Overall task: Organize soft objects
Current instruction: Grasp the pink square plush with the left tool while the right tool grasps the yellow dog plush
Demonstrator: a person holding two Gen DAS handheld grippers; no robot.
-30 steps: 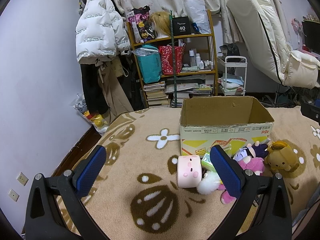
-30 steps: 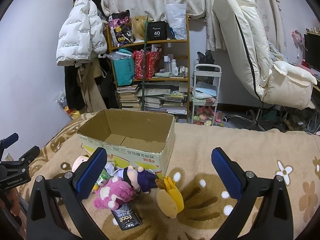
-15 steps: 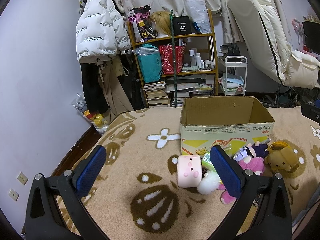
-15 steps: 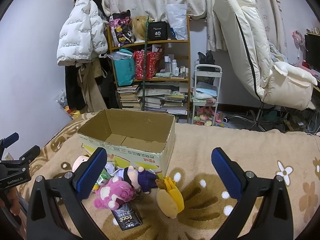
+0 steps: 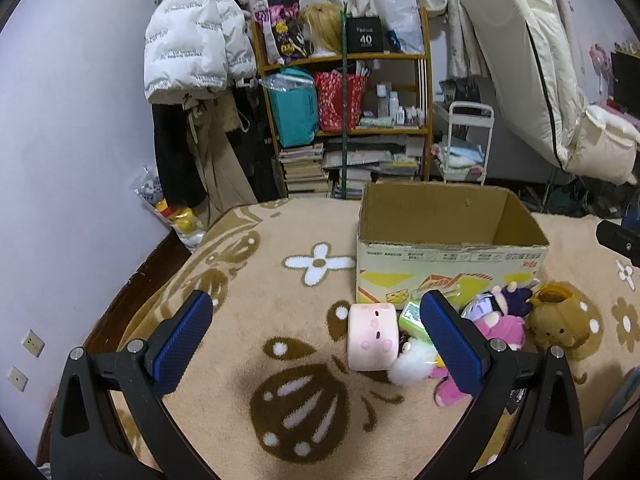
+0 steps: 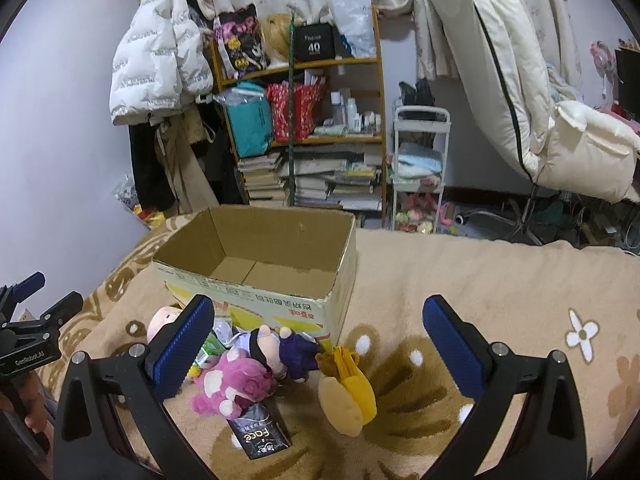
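An open empty cardboard box (image 5: pixel 452 252) (image 6: pixel 260 280) stands on the tan blanket. Soft toys lie in front of it: a pink block plush (image 5: pixel 372 336), a white fluffy ball (image 5: pixel 412 366), a magenta bear (image 5: pixel 502 326) (image 6: pixel 236 386), a purple-clad doll (image 5: pixel 504 296) (image 6: pixel 280 346) and a brown-yellow plush (image 5: pixel 556 322) (image 6: pixel 348 388). My left gripper (image 5: pixel 316 332) is open and empty, above the blanket left of the toys. My right gripper (image 6: pixel 318 344) is open and empty, above the toys near the box's corner.
A green packet (image 5: pixel 414 318) and a black "face" sachet (image 6: pixel 258 432) lie among the toys. Beyond the bed stand a cluttered shelf (image 5: pixel 348 120), a white trolley (image 6: pixel 418 176), hanging coats (image 5: pixel 192 52) and a cream chair (image 6: pixel 520 92). The blanket's edge runs along the left (image 5: pixel 160 264).
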